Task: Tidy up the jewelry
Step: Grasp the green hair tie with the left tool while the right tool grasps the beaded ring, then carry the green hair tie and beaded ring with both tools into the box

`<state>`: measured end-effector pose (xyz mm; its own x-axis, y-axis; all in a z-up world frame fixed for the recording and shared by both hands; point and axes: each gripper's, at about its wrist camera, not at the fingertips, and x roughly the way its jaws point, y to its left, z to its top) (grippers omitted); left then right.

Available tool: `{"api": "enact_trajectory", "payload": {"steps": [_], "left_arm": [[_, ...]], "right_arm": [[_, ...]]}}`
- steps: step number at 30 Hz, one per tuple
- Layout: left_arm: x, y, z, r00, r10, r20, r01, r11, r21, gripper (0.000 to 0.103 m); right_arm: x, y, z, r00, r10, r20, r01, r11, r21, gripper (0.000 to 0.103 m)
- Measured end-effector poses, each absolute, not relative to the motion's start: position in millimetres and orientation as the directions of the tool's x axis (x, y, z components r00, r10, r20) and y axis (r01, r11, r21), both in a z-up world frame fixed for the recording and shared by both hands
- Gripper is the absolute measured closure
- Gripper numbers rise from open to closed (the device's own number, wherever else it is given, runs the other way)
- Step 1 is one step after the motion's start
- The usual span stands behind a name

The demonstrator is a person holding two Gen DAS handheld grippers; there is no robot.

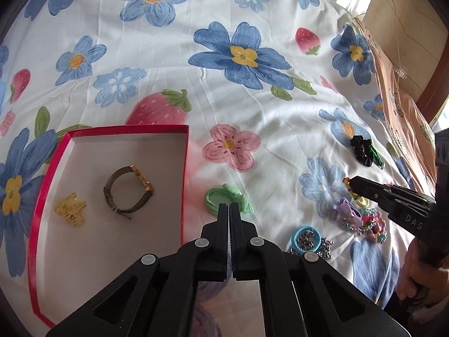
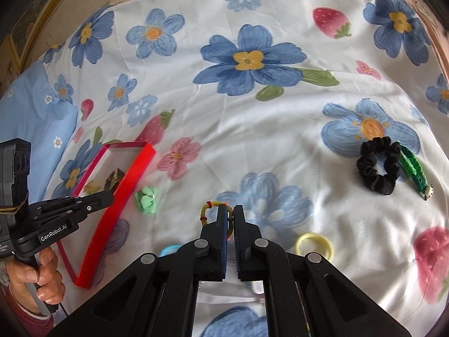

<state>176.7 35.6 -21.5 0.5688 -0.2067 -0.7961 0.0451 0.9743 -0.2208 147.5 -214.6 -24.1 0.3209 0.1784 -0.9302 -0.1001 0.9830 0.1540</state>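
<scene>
Home bedroom, from what I see. Work area is a bed (image 1: 252, 106) under a white sheet printed with blue flowers and strawberries, soft and creased. A light blue pillow (image 2: 33, 118) sits at the left edge of the right wrist view. Beyond the bed in the left wrist view I note a glossy tiled floor (image 1: 407, 8) catching window light, and a wooden frame (image 1: 437, 75) at the far right. Hair ties and trinkets lie loose on the sheet.
</scene>
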Motion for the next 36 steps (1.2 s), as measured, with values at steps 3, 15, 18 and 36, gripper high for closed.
{"api": "enact_trajectory", "payload": {"steps": [3,15,18,36], "left_arm": [[167.8,41.2,-18.6,0.572,-0.213,-0.792,0.048,0.973,-0.227,0.102],[207.8,11.0,-41.2,0.504,-0.203,-0.839,0.079,0.979,-0.19,0.06],[225.4,0.1,-53.1,0.483,-0.173,-0.858,0.079,0.985,-0.154,0.06],[191.8,26.4,-34.1,0.549,-0.216,-0.808,0.069,0.974,-0.214,0.098]], "right_arm": [[144.2,-202.5,-22.4,0.32,0.195,-0.927,-0.123,0.979,0.164,0.1],[137.6,-207.0,-21.8,0.323,0.196,-0.926,-0.107,0.98,0.17,0.1],[137.4,-214.6,-23.1,0.322,0.193,-0.927,-0.094,0.981,0.171,0.1],[137.8,-200.6,-23.5,0.317,0.236,-0.919,-0.118,0.971,0.209,0.1]]}}
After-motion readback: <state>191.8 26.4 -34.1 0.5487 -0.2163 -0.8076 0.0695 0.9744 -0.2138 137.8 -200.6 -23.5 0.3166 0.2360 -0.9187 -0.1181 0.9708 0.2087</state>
